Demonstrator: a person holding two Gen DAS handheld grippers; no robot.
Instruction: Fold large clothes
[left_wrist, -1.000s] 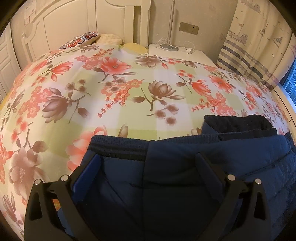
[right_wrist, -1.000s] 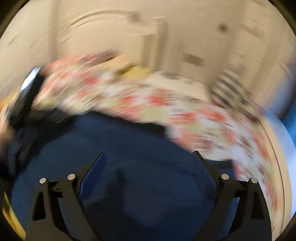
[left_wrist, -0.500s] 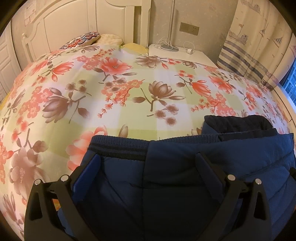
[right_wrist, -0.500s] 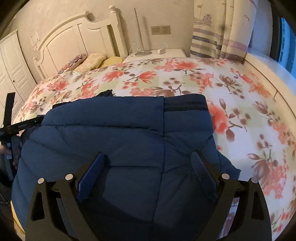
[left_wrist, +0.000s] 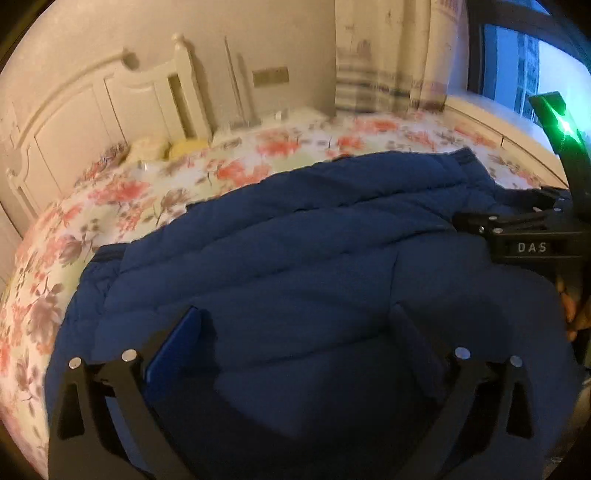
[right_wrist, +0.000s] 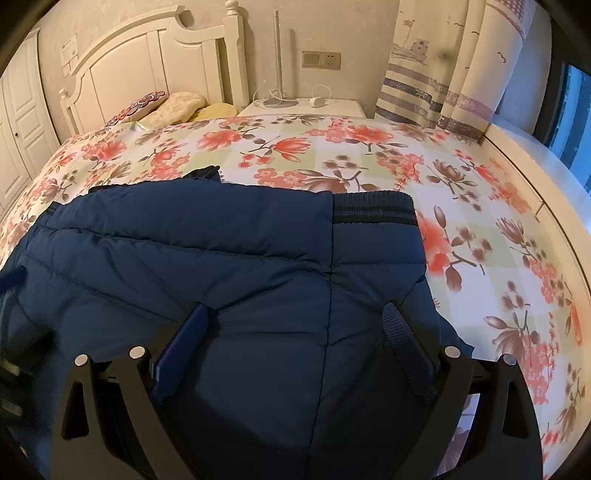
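Spread over the near part of the floral-print bed (right_wrist: 369, 155): a dark blue quilted padded jacket (right_wrist: 229, 266), lying flat and partly folded on itself, its ribbed striped hem band (right_wrist: 373, 212) at the far right corner. Beyond the jacket, open floral bedspread running up to the white wooden headboard (right_wrist: 147, 59), with a patterned cushion (right_wrist: 142, 105) and pale pillows (right_wrist: 181, 105) stacked against it. Right of the headboard, a white nightstand (right_wrist: 303, 107) carrying a lamp base and coiled cables, then a striped nautical curtain (right_wrist: 436, 66) and a pale window ledge (right_wrist: 524, 147) along the bed's right edge. Plenty of bare bedspread to the right of the jacket too.

Left tool (left_wrist: 295, 328): fingers spread wide above the jacket's quilted surface, gripping nothing; left view blurred. Right tool (right_wrist: 295, 328): likewise wide apart, hovering over the jacket near its centre seam, clasping nothing. From the left view, right tool's black body (left_wrist: 524, 236) sitting over the jacket's right edge, marked "DAS", with a green light above it and fingertips of a hand (left_wrist: 569, 310) just below.
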